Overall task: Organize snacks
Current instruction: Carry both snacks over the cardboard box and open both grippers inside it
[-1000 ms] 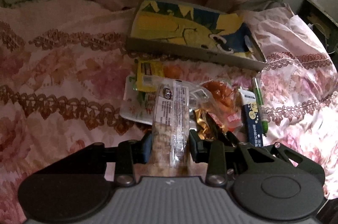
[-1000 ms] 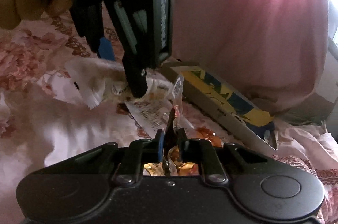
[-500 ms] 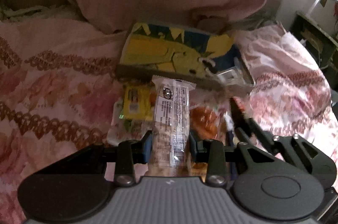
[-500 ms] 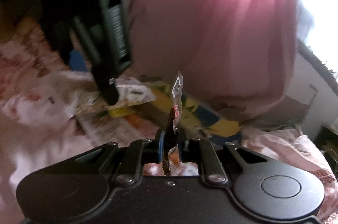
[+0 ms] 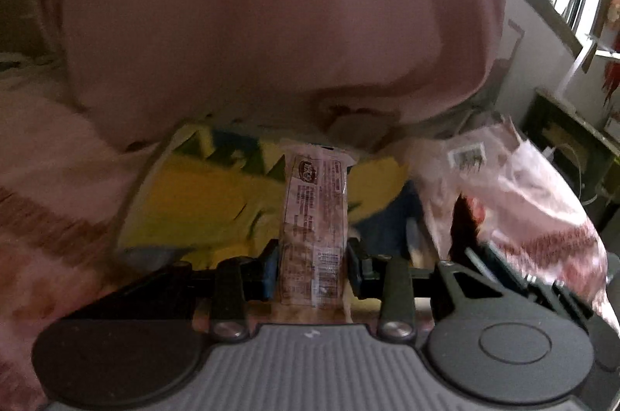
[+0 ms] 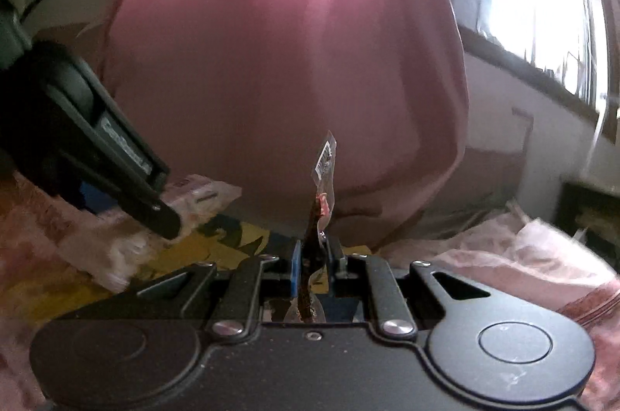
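Observation:
My left gripper [image 5: 313,265] is shut on a long clear-wrapped nut bar [image 5: 314,217], which sticks out forward over a flat yellow and blue box [image 5: 201,205]. The right gripper [image 6: 313,254] is shut on a thin clear snack packet [image 6: 323,170] with a barcode, seen edge on. In the left wrist view that packet [image 5: 467,159] hangs blurred at the right, past the box's right end. In the right wrist view the left gripper [image 6: 155,209] reaches in from the left with its bar [image 6: 197,194] over the box [image 6: 236,240].
A big pink bundle of cloth [image 5: 271,23] fills the space just behind the box. Floral pink bedding [image 5: 46,217] lies all around. A bright window [image 6: 542,4] and a dark piece of furniture [image 5: 569,147] are at the right.
Both grippers have moved forward and up with their snacks, from the snack pile to over the yellow box. The pile has dropped out of view. The right gripper has rolled.

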Motion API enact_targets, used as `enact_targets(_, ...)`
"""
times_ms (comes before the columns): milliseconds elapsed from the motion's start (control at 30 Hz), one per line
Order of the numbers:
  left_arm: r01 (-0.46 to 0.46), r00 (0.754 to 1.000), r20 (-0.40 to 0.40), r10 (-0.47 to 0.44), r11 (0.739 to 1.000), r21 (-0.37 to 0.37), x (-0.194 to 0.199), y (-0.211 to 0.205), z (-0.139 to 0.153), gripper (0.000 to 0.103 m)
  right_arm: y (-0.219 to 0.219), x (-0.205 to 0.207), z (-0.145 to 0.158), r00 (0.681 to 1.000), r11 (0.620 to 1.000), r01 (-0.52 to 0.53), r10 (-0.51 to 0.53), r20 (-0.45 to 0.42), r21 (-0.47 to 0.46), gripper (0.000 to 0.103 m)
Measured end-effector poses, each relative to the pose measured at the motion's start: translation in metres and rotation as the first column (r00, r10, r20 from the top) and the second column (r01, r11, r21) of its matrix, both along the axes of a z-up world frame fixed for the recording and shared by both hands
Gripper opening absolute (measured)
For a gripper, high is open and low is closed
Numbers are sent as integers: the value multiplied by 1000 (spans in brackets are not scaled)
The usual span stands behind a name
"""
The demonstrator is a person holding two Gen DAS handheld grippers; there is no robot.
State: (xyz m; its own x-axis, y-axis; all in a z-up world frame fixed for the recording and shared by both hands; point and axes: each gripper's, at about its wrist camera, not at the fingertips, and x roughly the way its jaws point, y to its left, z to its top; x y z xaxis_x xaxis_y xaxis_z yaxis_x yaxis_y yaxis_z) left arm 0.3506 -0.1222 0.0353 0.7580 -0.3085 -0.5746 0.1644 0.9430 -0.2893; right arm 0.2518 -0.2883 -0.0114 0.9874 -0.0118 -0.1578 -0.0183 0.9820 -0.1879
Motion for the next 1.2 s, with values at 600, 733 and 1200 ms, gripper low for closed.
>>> enact_targets(600, 55, 994, -92, -58, 998, -31, 98, -44, -73, 38, -50, 102, -58, 978, 963, -5, 62, -199, 271, 9)
enact_targets(733, 60, 993, -101, -61, 998, -17, 95, -46, -75, 38, -52, 104, -66, 976, 960, 14, 47, -212, 278, 14)
enact_targets(1200, 57, 997, -60, -53, 997, 60, 74, -52, -55, 70, -55, 86, -48, 981, 958, 34, 22, -192, 284, 64)
